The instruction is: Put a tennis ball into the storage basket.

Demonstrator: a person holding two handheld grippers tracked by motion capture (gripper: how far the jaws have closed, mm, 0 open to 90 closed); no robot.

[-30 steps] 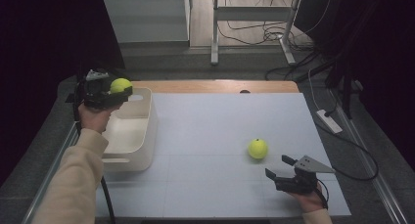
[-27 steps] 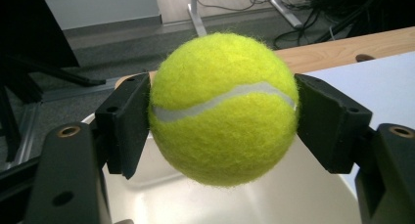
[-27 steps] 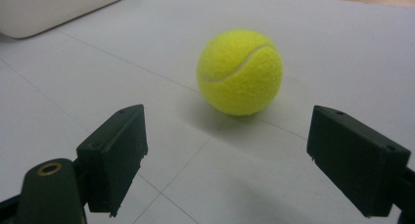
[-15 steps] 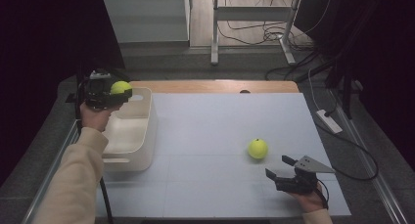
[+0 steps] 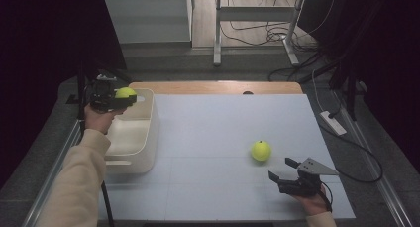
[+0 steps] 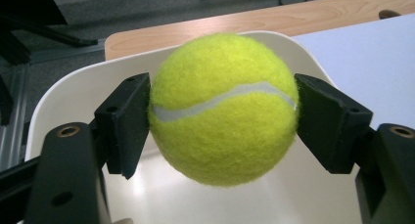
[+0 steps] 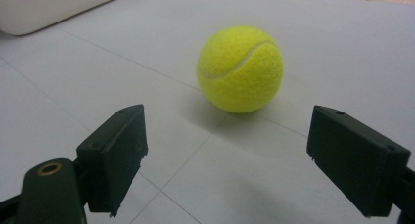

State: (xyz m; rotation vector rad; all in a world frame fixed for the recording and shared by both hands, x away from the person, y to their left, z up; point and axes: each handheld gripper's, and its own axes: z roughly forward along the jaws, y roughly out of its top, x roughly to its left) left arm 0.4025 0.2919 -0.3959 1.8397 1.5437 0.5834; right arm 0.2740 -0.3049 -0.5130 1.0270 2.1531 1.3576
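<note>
the left gripper (image 5: 130, 99) is clamped on a yellow tennis ball (image 5: 125, 92), one black pad pressed against each side of it. in the left gripper view the held ball (image 6: 223, 108) sits squarely between the pads, its white seam running across the front, and below and behind it lies the inside of a white tub (image 6: 68, 101). from the high view the ball hangs in the air over the far end of that tub (image 5: 148, 133), which stands at the left edge of the pale table (image 5: 208, 128).

the right gripper (image 5: 285, 170) rests low near the front right part of the table, its jaws spread wide with nothing between them. a second tennis ball (image 5: 260, 150) lies on the table just ahead of it, near but not touching. in the right gripper view this ball (image 7: 240, 69) sits on the surface beyond the two pads, roughly centred between them, with a corner of the tub (image 7: 54, 4) far off at the upper left.
</note>
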